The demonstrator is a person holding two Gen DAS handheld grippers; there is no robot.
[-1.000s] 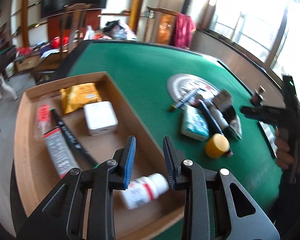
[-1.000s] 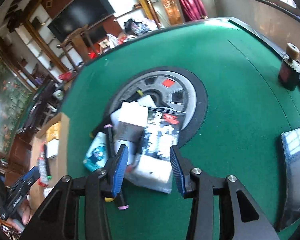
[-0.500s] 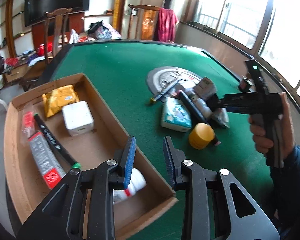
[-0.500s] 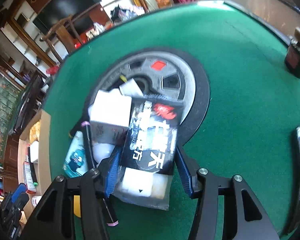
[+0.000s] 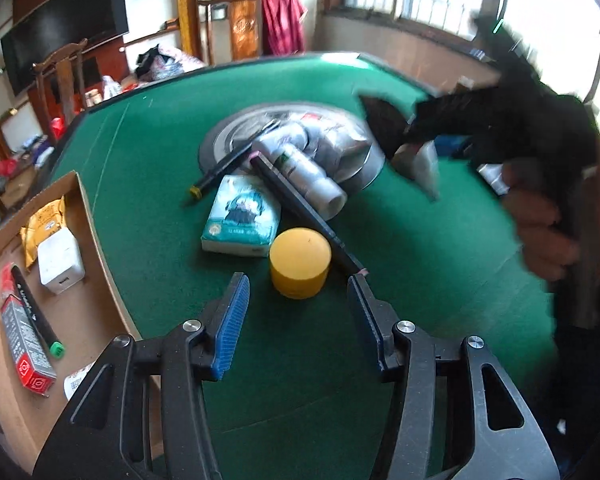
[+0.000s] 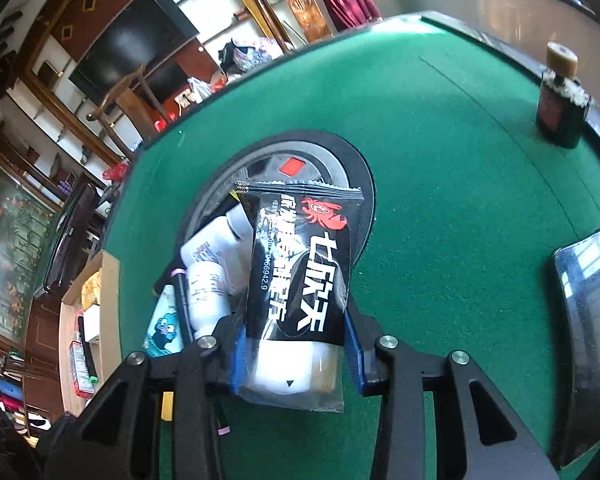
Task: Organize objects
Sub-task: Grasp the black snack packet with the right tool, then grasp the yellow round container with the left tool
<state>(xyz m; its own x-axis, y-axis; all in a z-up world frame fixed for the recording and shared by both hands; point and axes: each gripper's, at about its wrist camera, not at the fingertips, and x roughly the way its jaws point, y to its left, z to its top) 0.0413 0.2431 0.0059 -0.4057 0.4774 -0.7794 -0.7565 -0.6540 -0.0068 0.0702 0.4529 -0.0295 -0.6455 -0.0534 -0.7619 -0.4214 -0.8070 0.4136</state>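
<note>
My right gripper is shut on a black snack packet with a red crab logo, lifted above the pile; in the left wrist view the packet is a blur. My left gripper is open and empty, just short of a yellow round jar. Behind the jar lie a tissue pack, a black marker, a pen and white bottles on a grey disc. A cardboard box at the left holds a yellow pouch, a white charger, a marker and a red-grey tube.
The green felt table carries a dark bottle with a cork at the far right and a phone near the right edge. Chairs and a television stand beyond the table.
My left gripper swung right from over the box to the yellow jar and opened wider. My right gripper closed on the black packet and lifted it off the pile.
</note>
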